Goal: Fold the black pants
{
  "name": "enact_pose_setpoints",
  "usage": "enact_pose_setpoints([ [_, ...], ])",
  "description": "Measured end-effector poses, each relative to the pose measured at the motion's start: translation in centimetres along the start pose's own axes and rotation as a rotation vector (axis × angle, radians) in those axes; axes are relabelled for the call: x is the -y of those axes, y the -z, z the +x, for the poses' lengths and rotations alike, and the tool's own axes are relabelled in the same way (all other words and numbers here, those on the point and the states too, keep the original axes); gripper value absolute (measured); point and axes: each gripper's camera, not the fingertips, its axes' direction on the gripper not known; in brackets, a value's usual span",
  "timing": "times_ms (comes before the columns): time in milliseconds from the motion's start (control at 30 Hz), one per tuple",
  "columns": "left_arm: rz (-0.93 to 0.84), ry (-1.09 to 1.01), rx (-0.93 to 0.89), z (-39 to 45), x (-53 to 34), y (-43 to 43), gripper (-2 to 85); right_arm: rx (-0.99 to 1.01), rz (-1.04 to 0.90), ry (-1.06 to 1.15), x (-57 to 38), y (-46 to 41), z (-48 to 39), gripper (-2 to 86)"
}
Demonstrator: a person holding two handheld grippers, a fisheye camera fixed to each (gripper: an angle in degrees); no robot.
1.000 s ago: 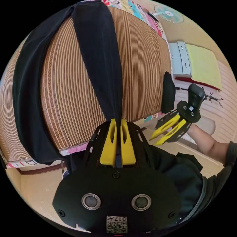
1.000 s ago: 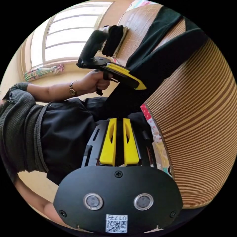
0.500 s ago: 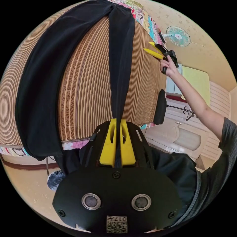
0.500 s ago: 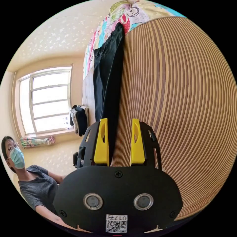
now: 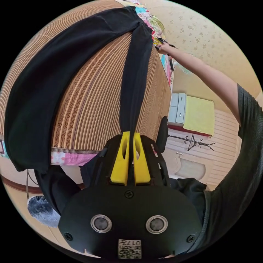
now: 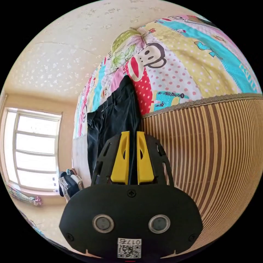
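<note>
Left tool (image 5: 131, 135): yellow jaws closed tight on the end of one leg of the black pants (image 5: 63, 71), the cloth pinched between them and running straight away from the tool.

Black pants: spread on the striped bamboo mat (image 5: 96, 109) covering the bed. In the left gripper view both legs show, splayed apart in a V with bare mat between them; the other leg's end hangs over the near edge of the mat. In the right gripper view the pants (image 6: 115, 115) appear as a bunched upper part lying where the mat (image 6: 208, 153) meets the patterned bedsheet (image 6: 191, 60).

Right tool (image 6: 133, 135): jaws drawn close together with black cloth between them; both appear to press on the pants at that upper end.

Person's arm (image 5: 208, 74): seen in the left gripper view, reaching across to the far end of the pants, the hand (image 5: 164, 48) at the cloth's edge.

Left gripper view also holds: a grey dresser (image 5: 177, 108) with a yellow cloth (image 5: 198, 116) beside it, and a coat rack (image 5: 198, 142).

Right gripper view also holds: a window (image 6: 33, 153) and a small pile of clothes (image 6: 69, 183) beneath it.
</note>
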Motion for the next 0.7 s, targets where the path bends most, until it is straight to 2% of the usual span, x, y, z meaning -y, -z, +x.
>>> enact_pose_setpoints([
  [100,0.017,-0.017,-0.192,-0.8,-0.2,3.7,-0.8,-0.308,0.021,0.174,-0.3,0.4,-7.2,1.9],
  [167,0.068,-0.011,-0.531,-2.8,-0.7,7.7,-0.8,-0.470,0.045,0.328,-1.1,0.1,-12.9,1.3],
  [233,0.102,0.037,-0.695,-4.5,-1.5,10.3,-0.8,-0.592,0.078,0.505,-2.5,-0.8,-18.8,1.1],
  [267,0.130,0.078,-0.717,-5.6,-2.0,12.2,-0.8,-0.625,0.097,0.603,-3.4,-1.8,-22.3,1.1],
  [300,0.146,0.095,-0.700,-6.0,-2.3,13.2,-0.8,-0.613,0.095,0.664,-4.1,-3.2,-25.2,1.2],
  [400,0.191,0.180,-0.491,-8.3,-3.0,17.6,-0.8,-0.497,0.001,0.676,-4.6,-8.7,-29.7,1.6],
  [467,0.188,0.292,-0.337,-11.1,-3.0,19.4,-0.8,-0.431,-0.079,0.583,-4.5,-12.2,-30.0,2.1],
  [533,0.193,0.358,-0.237,-12.6,-3.1,20.4,-0.8,-0.348,-0.078,0.511,-5.5,-13.7,-29.6,3.0],
  [633,0.181,0.348,-0.145,-13.0,-2.5,21.8,-0.7,-0.235,-0.097,0.567,-9.9,-14.1,-28.4,4.6],
  [700,0.145,0.319,-0.106,-12.4,-1.9,22.3,-0.7,-0.227,-0.216,0.649,-15.3,-13.7,-25.9,5.9],
])
